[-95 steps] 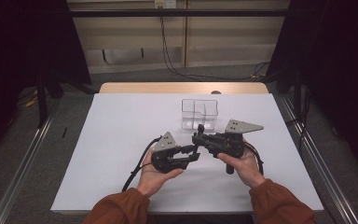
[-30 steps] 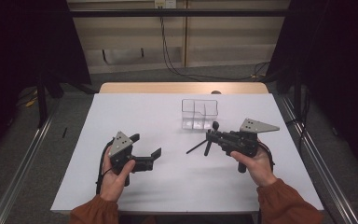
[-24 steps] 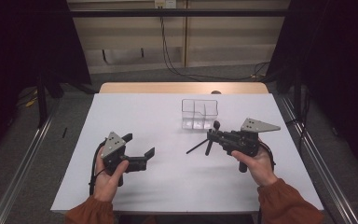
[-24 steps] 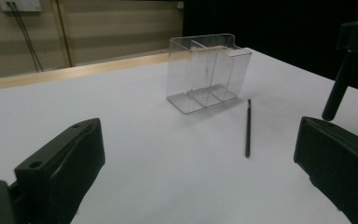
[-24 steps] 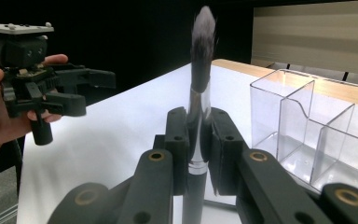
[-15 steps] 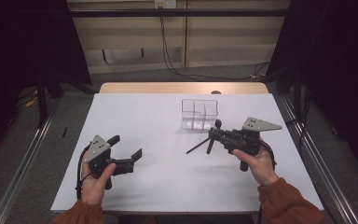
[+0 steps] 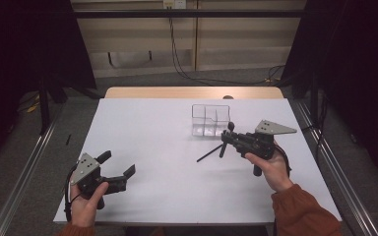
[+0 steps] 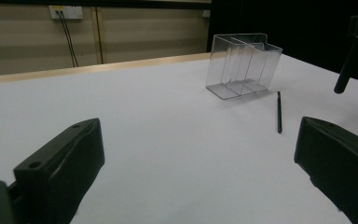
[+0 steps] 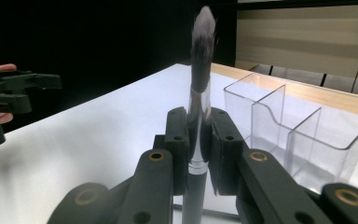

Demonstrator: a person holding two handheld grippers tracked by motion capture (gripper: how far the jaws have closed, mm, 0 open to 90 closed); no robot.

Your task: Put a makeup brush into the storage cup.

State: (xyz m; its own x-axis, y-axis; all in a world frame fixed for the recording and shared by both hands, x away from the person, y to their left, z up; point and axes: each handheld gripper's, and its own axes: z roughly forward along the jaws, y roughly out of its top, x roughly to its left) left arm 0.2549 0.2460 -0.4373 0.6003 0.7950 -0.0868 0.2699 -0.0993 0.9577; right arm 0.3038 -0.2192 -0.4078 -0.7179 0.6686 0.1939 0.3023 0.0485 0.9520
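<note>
My right gripper [image 7: 226, 140] hovers over the white table [image 7: 167, 128] at the right, shut on a makeup brush [image 9: 200, 93]. The brush stands upright between the pads, with its bristle head above the jaws and its dark handle hanging below. Just behind it is a clear plastic organiser [image 7: 210, 119] with open compartments, also seen close by as the organiser [image 9: 298, 135]. My left gripper [image 7: 116, 163] sits low near the table's front left corner, open, with nothing between its jaws. Across the table it looks toward the organiser [image 8: 242, 65].
A thin black stick [image 7: 209, 153] lies on the table beside the right gripper, seen as the stick [image 8: 278, 112] in front of the organiser. Metal rails run along both sides of the table. A wooden strip edges its far side.
My left gripper has moved left and toward the front edge, away from the right gripper, and stays open. The right gripper has kept its place with the brush in it.
</note>
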